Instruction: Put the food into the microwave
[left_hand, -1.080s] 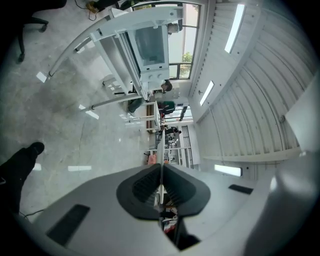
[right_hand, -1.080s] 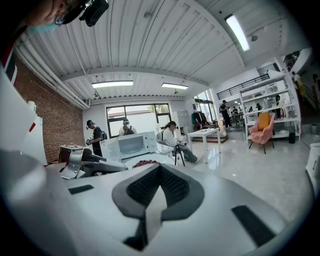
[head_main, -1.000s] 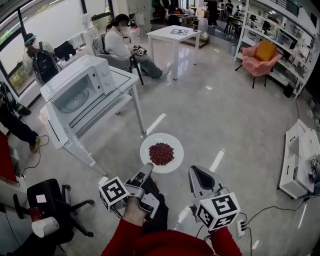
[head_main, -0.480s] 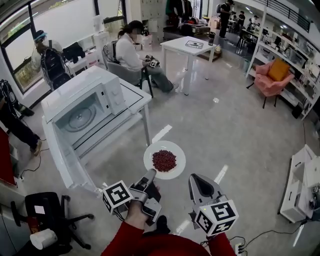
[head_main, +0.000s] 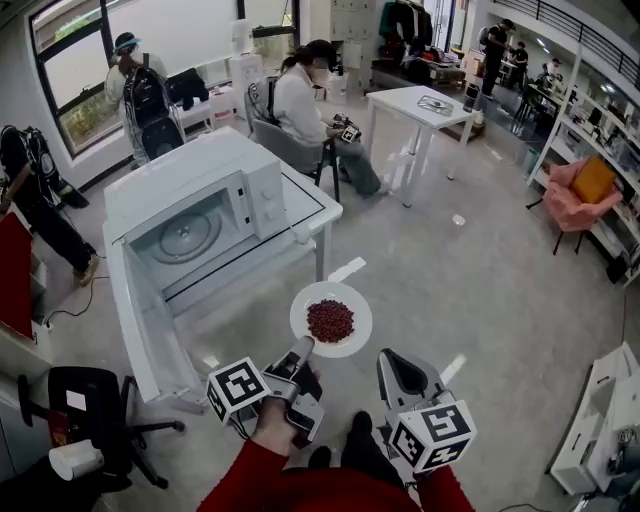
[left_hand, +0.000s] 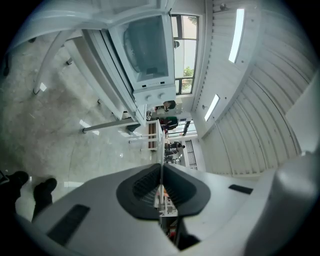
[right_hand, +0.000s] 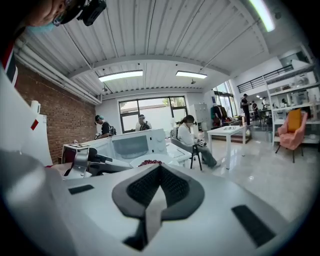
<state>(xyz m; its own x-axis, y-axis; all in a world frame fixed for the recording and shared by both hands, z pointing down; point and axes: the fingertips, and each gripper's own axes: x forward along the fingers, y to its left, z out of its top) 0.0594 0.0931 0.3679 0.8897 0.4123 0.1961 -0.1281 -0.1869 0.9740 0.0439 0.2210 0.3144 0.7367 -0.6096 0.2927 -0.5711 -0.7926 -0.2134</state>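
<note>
A white plate (head_main: 350, 303) heaped with red beans (head_main: 330, 319) hangs over the floor, level. My left gripper (head_main: 303, 347) is shut on its near rim. In the left gripper view the rim shows edge-on as a thin white line (left_hand: 161, 167) pinched between the dark pads. My right gripper (head_main: 392, 362) floats beside the plate's right, shut and empty; its pads (right_hand: 172, 187) meet. The white microwave (head_main: 200, 215) stands on a white table (head_main: 300, 205) to the upper left, with its door (head_main: 135, 325) swung wide and its turntable bare. The beans (right_hand: 150, 162) also peek over the right gripper's jaws.
A seated person (head_main: 305, 105) is behind the table, and two standing people with backpacks (head_main: 140, 85) (head_main: 30, 185) are by the windows. A second white table (head_main: 425, 108) stands farther back. A black chair (head_main: 85, 405) and a paper cup (head_main: 75, 460) are at the lower left.
The microwave and its table have come closer and more to the middle of the head view. The plate stays gripped and level; both grippers keep their places relative to it.
</note>
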